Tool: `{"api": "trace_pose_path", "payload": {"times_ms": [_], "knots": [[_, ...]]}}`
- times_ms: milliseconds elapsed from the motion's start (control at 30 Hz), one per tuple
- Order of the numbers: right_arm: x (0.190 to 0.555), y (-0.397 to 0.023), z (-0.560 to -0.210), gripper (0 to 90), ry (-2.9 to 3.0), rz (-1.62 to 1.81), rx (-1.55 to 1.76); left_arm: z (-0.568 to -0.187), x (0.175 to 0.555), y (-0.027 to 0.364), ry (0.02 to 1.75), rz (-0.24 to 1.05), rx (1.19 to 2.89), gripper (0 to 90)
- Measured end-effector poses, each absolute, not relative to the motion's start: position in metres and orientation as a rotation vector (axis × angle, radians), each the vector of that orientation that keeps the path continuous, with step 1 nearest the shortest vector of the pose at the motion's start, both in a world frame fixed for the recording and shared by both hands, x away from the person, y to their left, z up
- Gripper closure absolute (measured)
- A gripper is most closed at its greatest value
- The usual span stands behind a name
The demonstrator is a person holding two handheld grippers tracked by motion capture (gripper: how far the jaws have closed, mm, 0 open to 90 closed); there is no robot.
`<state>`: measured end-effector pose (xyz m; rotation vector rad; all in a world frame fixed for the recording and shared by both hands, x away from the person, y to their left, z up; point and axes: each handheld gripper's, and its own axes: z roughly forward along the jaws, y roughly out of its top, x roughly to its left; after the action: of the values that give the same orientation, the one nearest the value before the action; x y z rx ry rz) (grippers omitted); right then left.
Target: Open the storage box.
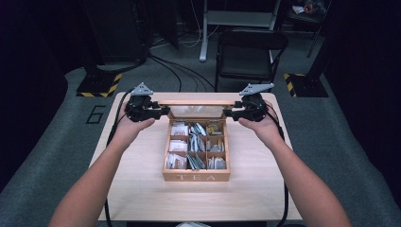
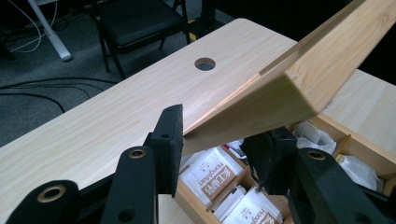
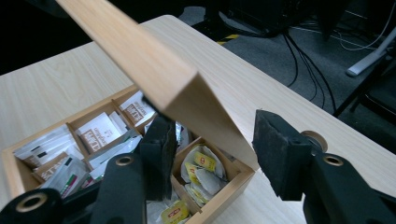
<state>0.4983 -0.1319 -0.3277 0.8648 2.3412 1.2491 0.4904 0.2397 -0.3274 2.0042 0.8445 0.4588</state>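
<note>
lid (image 2: 299, 79) raised — left gripper (image 2: 219, 154) pinches it; right gripper (image 3: 210, 149) straddles it, pads apart.

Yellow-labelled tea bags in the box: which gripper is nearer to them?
Right. The right gripper has its jaws around the raised lid directly above the yellow tea bags in their corner compartment. The left gripper is at the lid's opposite side, across the box.

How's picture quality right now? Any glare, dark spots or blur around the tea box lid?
High view: table brightly lit, room dark, the glass panel of the lid reflects faintly. Left gripper view: the lid's edge is soft, with a bright sheen on the table beside it. Right gripper view: the tea box is sharp, near jaws slightly blurred.
</note>
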Motion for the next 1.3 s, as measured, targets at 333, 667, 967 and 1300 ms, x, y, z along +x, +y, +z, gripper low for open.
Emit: {"api": "trace_pose_path", "payload": {"times_ms": [333,667,967,1300], "knots": [[0.512,-0.126,-0.338,52.5,2.309,1.245,0.894,-0.323,0.500,0.240,0.860,0.450,1.995,58.5],[0.526,-0.126,-0.347,58.8,2.299,1.257,0.921,-0.321,0.507,0.240,0.872,0.445,1.973,59.0],[0.533,-0.128,-0.349,59.8,2.296,1.304,0.930,-0.323,0.514,0.243,0.871,0.435,1.939,58.7],[0.539,-0.127,-0.347,60.0,2.291,1.306,0.948,-0.334,0.523,0.240,0.905,0.453,1.942,55.6]]}}
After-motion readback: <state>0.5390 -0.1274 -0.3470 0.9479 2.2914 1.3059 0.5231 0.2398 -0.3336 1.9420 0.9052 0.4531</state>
